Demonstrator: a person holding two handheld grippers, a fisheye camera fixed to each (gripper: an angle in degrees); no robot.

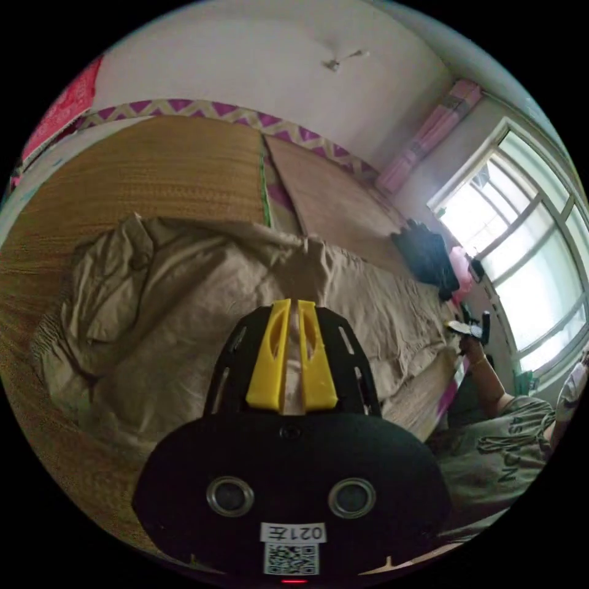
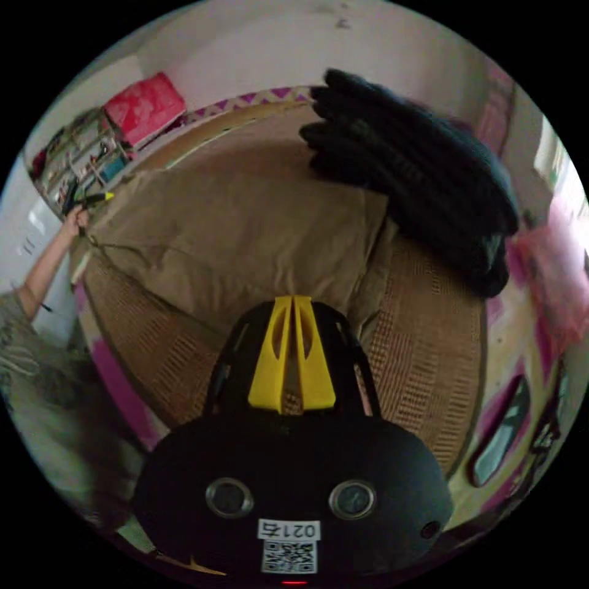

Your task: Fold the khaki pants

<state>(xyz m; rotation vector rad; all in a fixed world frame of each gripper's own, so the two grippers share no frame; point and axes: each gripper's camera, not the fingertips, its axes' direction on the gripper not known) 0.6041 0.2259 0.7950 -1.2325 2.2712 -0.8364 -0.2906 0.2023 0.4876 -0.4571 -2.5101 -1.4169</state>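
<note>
Khaki pants point(image 1: 257, 294) lie across the woven mat point(image 1: 153, 178). We see both claws, left claw point(image 1: 293, 302) and right claw point(image 2: 293, 298), clamped on cloth; keep the edge taut and level while folding.

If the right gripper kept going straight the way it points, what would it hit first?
Probably the khaki pants: the right gripper, jaws nearly together, points straight at the cloth spread on the woven mat. Whether it already touches the cloth is unclear.

Khaki on straw tan
Khaki pants point(image 1: 202, 294), woven tan mat point(image 1: 153, 172), black clothes point(image 2: 417, 178), yellow jaws, pink-and-cream zigzag border point(image 1: 202, 110), pink curtain point(image 1: 429, 132)
</note>
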